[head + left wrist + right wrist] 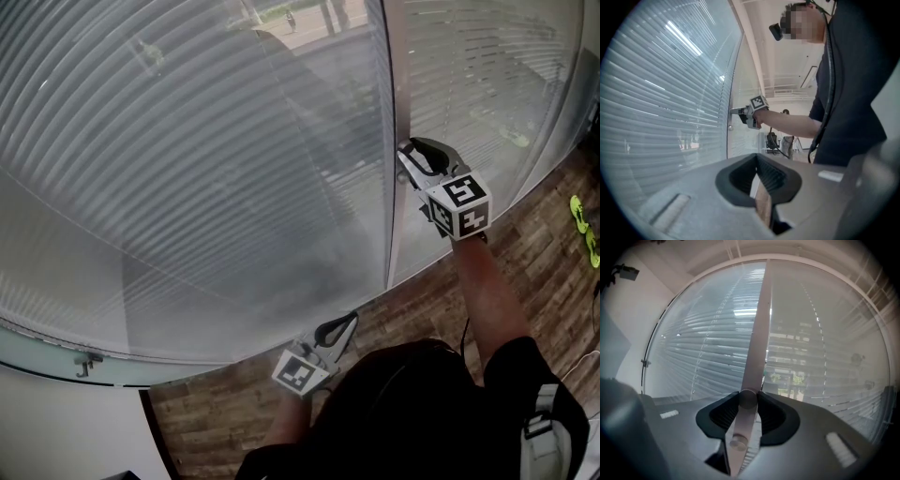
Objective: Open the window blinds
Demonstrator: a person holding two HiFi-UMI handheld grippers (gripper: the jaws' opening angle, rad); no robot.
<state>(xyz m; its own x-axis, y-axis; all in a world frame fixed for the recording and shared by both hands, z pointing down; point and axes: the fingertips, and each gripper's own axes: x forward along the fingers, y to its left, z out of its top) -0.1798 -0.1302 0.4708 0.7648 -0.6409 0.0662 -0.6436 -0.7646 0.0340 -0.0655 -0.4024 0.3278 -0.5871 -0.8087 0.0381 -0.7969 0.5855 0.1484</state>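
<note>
Nearest the head camera, along the bottom edge: a black shirt [412, 412]. Up and out from it, the bare right forearm [487, 281], stretched almost straight toward the glass, wrist just behind the marker cube. From the left gripper view, the same forearm held level, with the right hand [758, 117] wrapped round the handle.

At the end of it, the right gripper [412, 155], pointed level at the pale upright frame bar [389, 141] between two glazed panes. Clamped there on a small round knob [747, 399] mounted on that bar. In the right gripper view, dark pads pressed against the knob's two sides, jaws part-way closed, knob sitting right at the tips. Lower on the same bar, a second round fitting [738, 442], seen through the gap between the jaws and not touched.

Low and close to the body, the left arm [291, 427], bent. Left gripper [349, 321] level over the wooden floor [422, 309], near the glass and well apart from the bar and knob. Tips together, nothing held, only a sliver of floor showing behind them.

Window blinds [187, 141] behind the glass on both sides of the bar, just beyond the right gripper's tips. Left pane: grey slats lying close. Right pane: slats letting through bits of greenery.
</note>
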